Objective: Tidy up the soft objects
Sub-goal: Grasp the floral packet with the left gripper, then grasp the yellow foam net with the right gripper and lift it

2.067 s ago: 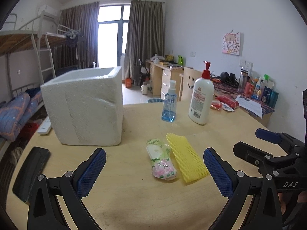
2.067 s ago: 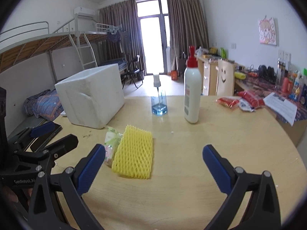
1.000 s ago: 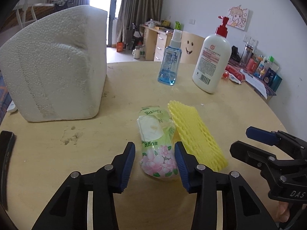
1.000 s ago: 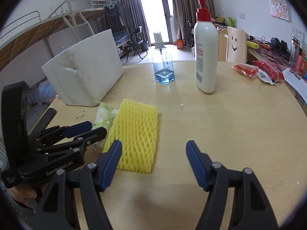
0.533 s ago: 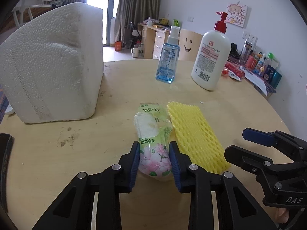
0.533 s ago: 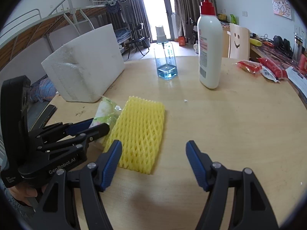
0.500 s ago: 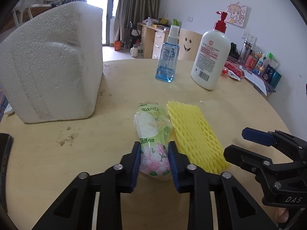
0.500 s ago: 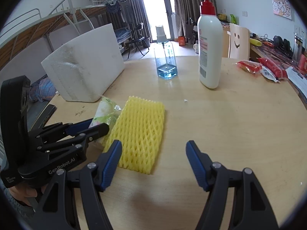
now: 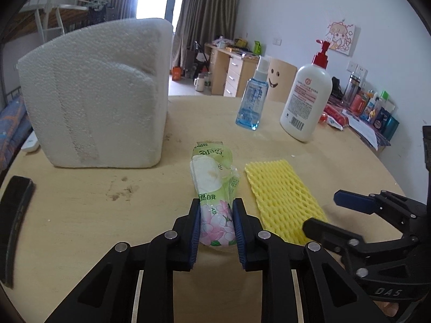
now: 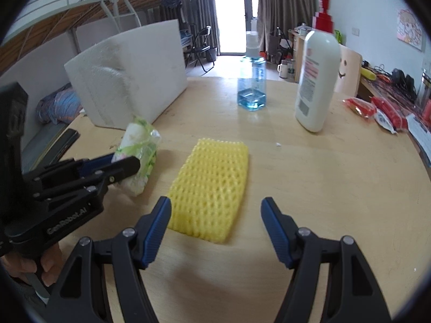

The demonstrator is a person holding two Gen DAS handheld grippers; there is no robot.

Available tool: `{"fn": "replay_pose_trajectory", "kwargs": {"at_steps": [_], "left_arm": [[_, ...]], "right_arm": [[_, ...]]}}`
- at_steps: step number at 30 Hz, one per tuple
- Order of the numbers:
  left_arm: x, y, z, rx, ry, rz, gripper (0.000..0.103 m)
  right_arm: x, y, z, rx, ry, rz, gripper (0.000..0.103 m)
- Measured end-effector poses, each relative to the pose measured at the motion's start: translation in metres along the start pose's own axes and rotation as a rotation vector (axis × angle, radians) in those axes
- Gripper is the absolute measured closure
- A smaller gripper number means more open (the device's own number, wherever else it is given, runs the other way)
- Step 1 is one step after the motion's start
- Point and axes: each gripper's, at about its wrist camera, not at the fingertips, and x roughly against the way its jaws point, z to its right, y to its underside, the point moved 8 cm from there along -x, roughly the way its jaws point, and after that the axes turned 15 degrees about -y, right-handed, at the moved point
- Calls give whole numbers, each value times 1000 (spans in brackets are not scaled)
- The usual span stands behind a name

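Observation:
A soft green packet with pink flowers [image 9: 212, 188] lies on the round wooden table [image 9: 107, 210], and my left gripper [image 9: 216, 222] is shut on its near end. The same packet [image 10: 137, 148] shows in the right wrist view, held by the left gripper [image 10: 118, 165]. Beside it lies a yellow foam net sleeve [image 9: 282, 196]. My right gripper [image 10: 215, 218] stands open just in front of the near edge of the yellow sleeve [image 10: 212, 188], with nothing between its fingers. In the left wrist view the right gripper [image 9: 331, 212] is seen from the side, at the sleeve's near right corner.
A white foam box [image 9: 99, 94] stands at the back left. A blue spray bottle [image 9: 252, 99] and a white pump bottle [image 9: 307, 99] stand behind the soft things. A black flat object [image 9: 13, 223] lies at the table's left edge. Red packets [image 10: 377, 113] lie far right.
My left gripper has closed on the flowered packet's near end. The right gripper has slid closer to the yellow sleeve, jaws still wide.

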Motion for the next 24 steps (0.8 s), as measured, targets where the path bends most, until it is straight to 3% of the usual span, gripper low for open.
{"fn": "replay_pose_trajectory", "kwargs": {"at_steps": [10, 13, 16, 24], "left_arm": [[16, -5, -10, -9, -26, 70, 78], [15, -5, -14, -3, -31, 65, 78], [14, -4, -20, 13, -30, 55, 78], [13, -5, -22, 25, -33, 53, 78]], "right_arm": [[-19, -3, -5, 17, 20, -54, 30], [-24, -3, -5, 11, 14, -66, 43], [-31, -1, -2, 8, 29, -88, 50], [-34, 1, -5, 17, 20, -101, 54]]}}
